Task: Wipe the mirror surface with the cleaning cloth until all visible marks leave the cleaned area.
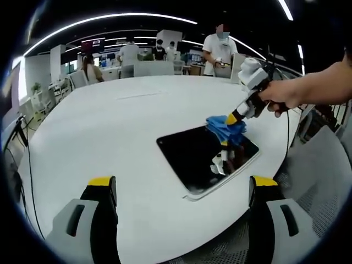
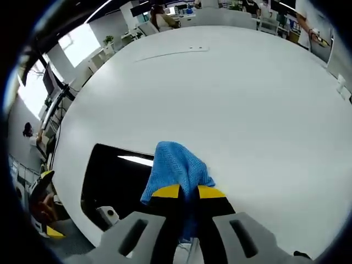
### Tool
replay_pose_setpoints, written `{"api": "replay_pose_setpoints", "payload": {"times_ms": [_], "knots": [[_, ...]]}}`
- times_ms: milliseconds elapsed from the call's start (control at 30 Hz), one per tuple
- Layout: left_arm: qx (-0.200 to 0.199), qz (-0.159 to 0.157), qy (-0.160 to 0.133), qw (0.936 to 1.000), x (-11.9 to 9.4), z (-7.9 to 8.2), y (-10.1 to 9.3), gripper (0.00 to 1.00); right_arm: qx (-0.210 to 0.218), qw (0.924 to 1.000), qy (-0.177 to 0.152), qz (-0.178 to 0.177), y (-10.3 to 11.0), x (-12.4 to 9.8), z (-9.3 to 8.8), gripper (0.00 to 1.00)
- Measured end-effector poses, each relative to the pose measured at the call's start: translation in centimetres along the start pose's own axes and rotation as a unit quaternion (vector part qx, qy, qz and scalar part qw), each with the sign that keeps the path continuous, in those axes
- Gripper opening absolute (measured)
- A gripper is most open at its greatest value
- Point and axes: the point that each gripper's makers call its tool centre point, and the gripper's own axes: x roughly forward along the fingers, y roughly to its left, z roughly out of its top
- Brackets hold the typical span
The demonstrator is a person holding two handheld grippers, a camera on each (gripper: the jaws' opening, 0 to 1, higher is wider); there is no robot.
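Room: open office behind, with people standing and sitting well away from the work.
Surface: big round white table, bare around the mirror.
Left tongs: jaws wide apart, holding nothing, hovering over the near table edge and well apart from the mirror.
Mirror: dark rectangular pane lying flat on the table, its near corner close to the table edge; in the right gripper view it sits left of the cloth and mirrors a ceiling light.
Cloth: blue, bunched, resting on the far right part of the mirror; in the right gripper view it stands up between the jaws.
Right tongs: jaws closed tight on the cloth, held by a hand reaching in from the right; own view shows the yellow tips pinching the fabric.
Marks: too small to tell on the dark glass.
Risk, slide: nothing steadies the mirror, so a hard stroke toward the near edge could push it off the table.
Risk, scratch: little cloth pokes past the tips, so pressing low could let the hard tips touch the glass.
Risk, missed area: the bunched cloth covers a narrow strip, so the left half could stay unwiped.
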Motion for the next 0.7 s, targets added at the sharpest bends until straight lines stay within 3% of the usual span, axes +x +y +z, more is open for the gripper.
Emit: {"api": "replay_pose_setpoints", "payload": {"times_ms": [700], "knots": [[-0.005, 0.005, -0.004, 1.0000, 0.0, 0.1, 0.2, 0.99, -0.029, 0.9994, -0.016, -0.003, -0.4, 1.9, 2.4, 0.04]]}}
